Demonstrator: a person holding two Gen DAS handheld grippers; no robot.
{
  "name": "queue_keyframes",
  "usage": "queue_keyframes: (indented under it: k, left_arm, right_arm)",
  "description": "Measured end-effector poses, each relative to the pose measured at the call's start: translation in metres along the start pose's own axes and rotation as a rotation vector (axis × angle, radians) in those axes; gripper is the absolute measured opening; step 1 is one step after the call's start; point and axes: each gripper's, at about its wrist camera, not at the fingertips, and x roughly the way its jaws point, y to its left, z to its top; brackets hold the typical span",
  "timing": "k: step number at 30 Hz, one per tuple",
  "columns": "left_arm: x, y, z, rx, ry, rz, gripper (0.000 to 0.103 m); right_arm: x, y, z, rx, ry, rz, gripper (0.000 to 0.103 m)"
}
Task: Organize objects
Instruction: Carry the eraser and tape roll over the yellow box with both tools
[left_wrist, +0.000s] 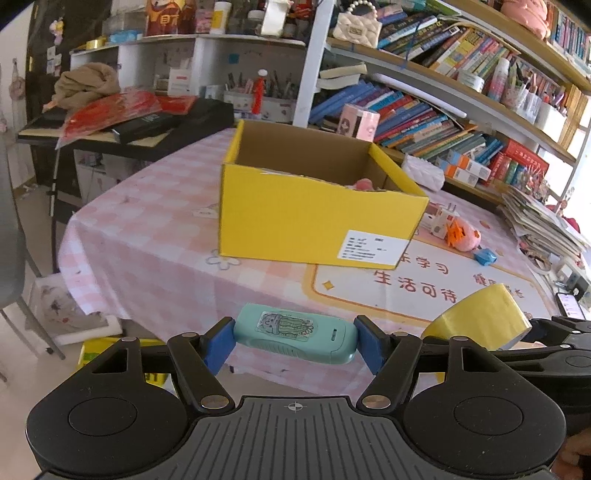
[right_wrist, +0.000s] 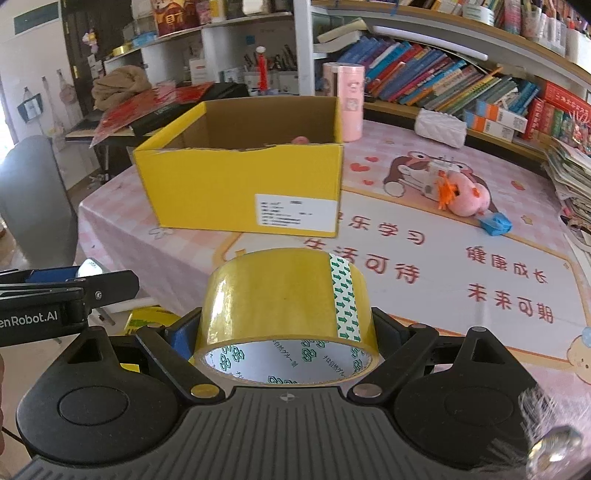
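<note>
Tape roll (right_wrist: 288, 321) clamped between right claw (right_wrist: 288, 332) pads.

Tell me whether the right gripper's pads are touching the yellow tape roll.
Touching. The right wrist view shows the tape roll clamped between the right gripper's blue pads, lifted clear of the table, with no gap at either side.
</note>
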Motion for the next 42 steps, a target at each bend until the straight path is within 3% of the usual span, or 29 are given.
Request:
queue_keyframes:
  k: [15,24,31,42]
  left_arm:
    - [-0.016,0.023,0.006,-0.003,-0.048,-0.007,0.07]
    - [-0.02,0.019,0.026,0.016,-0.108,-0.028,0.07]
    - [-0.014,0.016,0.053,0.018,-0.155,-0.039,0.07]
    - [0.016,0.015,0.105,0.002,-0.221,0.005,0.07]
  right_arm:
    - [-0.003,0.031,0.002,-0.03,-0.025,0.013,0.09]
    - [-0.01,0.036,0.015,-0.064,-0.072,0.005,0.09]
    - [-0.009,0.029,0.044,-0.062,-0.125,0.008,0.09]
    - [0.015,0.017,0.108,-0.09,-0.225,0.032,0.09]
